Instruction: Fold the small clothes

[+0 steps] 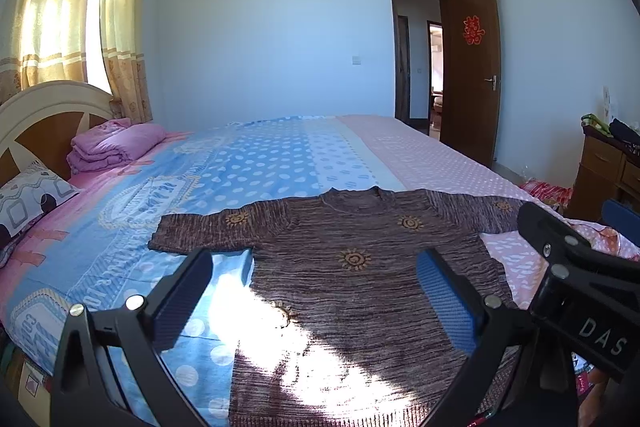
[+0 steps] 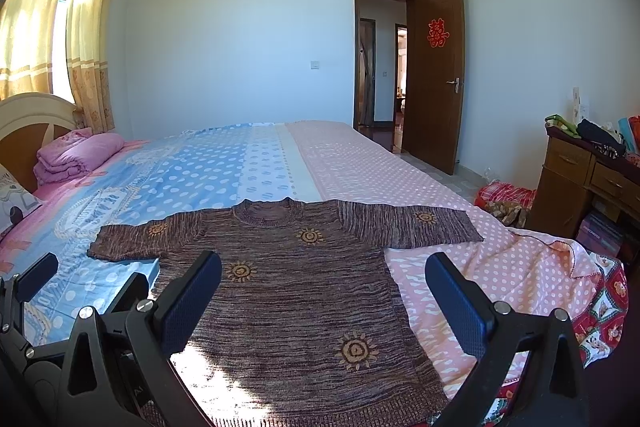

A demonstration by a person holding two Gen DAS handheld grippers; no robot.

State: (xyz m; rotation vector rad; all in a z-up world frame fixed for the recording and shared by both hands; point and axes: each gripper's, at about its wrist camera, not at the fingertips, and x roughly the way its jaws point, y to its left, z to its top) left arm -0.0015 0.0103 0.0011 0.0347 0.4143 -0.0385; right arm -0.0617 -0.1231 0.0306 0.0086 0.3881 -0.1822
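A small brown knitted sweater [image 1: 352,267] with orange sun motifs lies flat on the bed, sleeves spread to both sides, collar away from me; the right wrist view shows the sweater [image 2: 288,291] the same way. My left gripper [image 1: 316,287] hovers open over the sweater's lower left part, with nothing between its fingers. My right gripper [image 2: 324,291] is open too, above the sweater's lower right side. In the left wrist view the right gripper's black body [image 1: 572,279] shows at the right edge. The left gripper's body [image 2: 40,307] appears at the lower left of the right wrist view.
The bed [image 1: 248,163] has a blue and pink dotted cover. A folded pink blanket [image 1: 116,147] and a pillow [image 1: 32,195] lie by the headboard. A wooden dresser [image 2: 588,179] stands at the right, with red bags [image 2: 504,199] on the floor. An open door [image 2: 436,79] is behind.
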